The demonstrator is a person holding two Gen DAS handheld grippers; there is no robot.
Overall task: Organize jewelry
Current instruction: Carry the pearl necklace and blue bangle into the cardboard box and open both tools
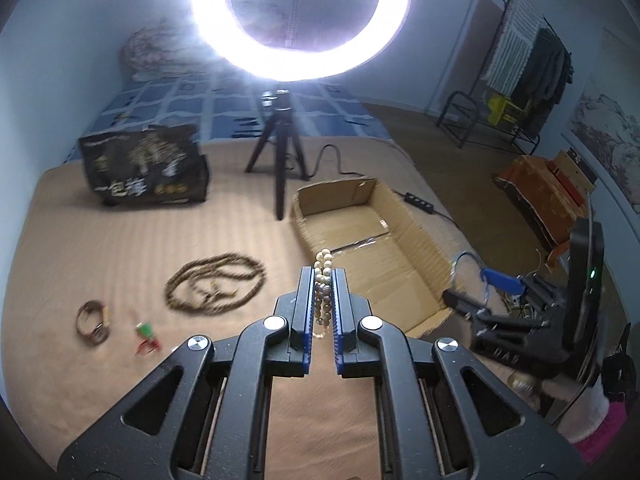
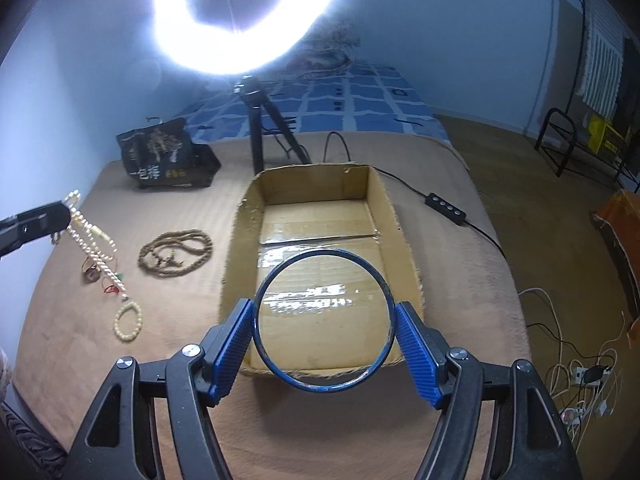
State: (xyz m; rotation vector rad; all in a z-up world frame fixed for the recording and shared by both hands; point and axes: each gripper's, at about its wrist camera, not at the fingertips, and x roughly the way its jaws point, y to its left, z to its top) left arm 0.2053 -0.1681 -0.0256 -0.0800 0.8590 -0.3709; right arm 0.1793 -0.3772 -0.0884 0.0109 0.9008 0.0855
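Note:
My left gripper (image 1: 323, 280) is shut on a pale bead necklace (image 1: 323, 276) and holds it above the brown blanket, just left of the open cardboard box (image 1: 424, 240). In the right wrist view that necklace (image 2: 92, 244) hangs from the left gripper (image 2: 66, 210) down to a bead loop (image 2: 128, 322) on the blanket. My right gripper (image 2: 324, 320) is shut on a blue bangle (image 2: 256, 312), held over the near end of the box (image 2: 240, 248). A brown bead necklace (image 1: 216, 286) (image 2: 176, 254), a small bracelet (image 1: 93, 322) and a red-green trinket (image 1: 146, 334) lie on the blanket.
A ring light on a black tripod (image 1: 280, 148) stands behind the box, with its cable and switch (image 2: 446, 203) to the right. A black printed bag (image 1: 146, 164) sits at the back left. The bed edge and floor cables (image 2: 576, 368) are on the right.

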